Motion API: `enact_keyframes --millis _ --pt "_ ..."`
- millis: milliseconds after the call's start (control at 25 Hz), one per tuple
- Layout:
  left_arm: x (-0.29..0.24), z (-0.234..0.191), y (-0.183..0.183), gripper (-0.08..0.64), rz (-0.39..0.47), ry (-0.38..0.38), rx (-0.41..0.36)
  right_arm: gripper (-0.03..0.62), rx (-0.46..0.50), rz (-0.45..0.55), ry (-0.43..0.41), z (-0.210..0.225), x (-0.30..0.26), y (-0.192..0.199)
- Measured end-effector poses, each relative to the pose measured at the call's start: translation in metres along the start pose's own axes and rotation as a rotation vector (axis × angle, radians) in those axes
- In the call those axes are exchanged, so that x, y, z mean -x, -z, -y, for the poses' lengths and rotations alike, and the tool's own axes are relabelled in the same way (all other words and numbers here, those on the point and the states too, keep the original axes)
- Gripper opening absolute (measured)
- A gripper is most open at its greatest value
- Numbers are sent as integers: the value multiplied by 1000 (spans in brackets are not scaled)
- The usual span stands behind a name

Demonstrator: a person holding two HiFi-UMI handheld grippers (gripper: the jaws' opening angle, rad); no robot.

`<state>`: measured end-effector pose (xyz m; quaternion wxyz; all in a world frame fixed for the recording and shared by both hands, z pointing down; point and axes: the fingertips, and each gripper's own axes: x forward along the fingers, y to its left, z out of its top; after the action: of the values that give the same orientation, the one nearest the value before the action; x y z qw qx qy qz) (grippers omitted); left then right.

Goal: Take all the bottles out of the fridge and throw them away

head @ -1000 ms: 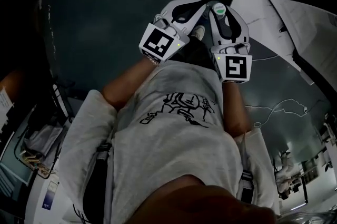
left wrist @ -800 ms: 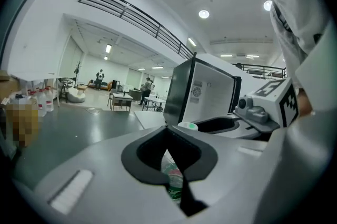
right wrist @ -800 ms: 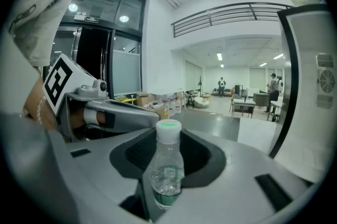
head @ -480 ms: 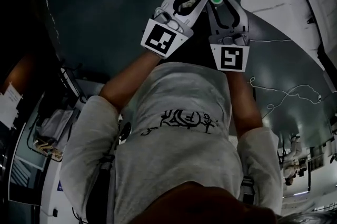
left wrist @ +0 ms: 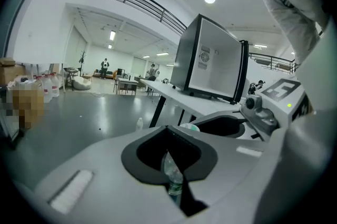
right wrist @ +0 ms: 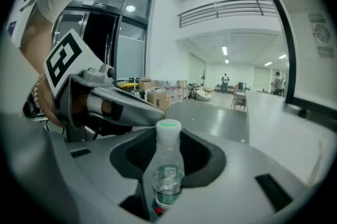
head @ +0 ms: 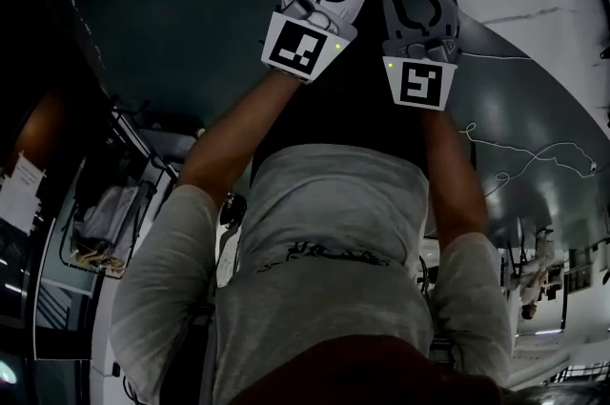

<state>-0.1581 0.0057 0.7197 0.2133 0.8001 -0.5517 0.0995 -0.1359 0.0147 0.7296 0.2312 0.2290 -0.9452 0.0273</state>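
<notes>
Inside right claw (right wrist: 169, 139), a capped bottle (right wrist: 167, 178)

Clear plastic bottle (right wrist: 167, 165); glossy grey floor (left wrist: 68, 120).

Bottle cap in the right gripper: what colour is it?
The cap of the clear bottle is white with a green top; clearest in the right gripper view.

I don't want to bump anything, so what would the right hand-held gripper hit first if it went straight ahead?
Nothing near. Past the bottle it grips, the right hand-held gripper points at open grey floor, though depth is hard to judge.
</notes>
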Motion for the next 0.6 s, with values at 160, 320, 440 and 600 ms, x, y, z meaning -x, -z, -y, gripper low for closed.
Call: enact_keyframes --millis 160,320,440,600 --pt "-17 -4 37 9 -10 -1 8 141 -19 -14 7 -3 -16 40" --pt "-29 -11 63 9 -20 -16 18 141 2 -36 53 2 -26 72" --pt "-34 -12 74 9 -22 -9 15 141 0 -45 77 7 -32 87" --pt "-35 -13 74 9 -10 8 1 141 15 -59 108 12 -38 97"
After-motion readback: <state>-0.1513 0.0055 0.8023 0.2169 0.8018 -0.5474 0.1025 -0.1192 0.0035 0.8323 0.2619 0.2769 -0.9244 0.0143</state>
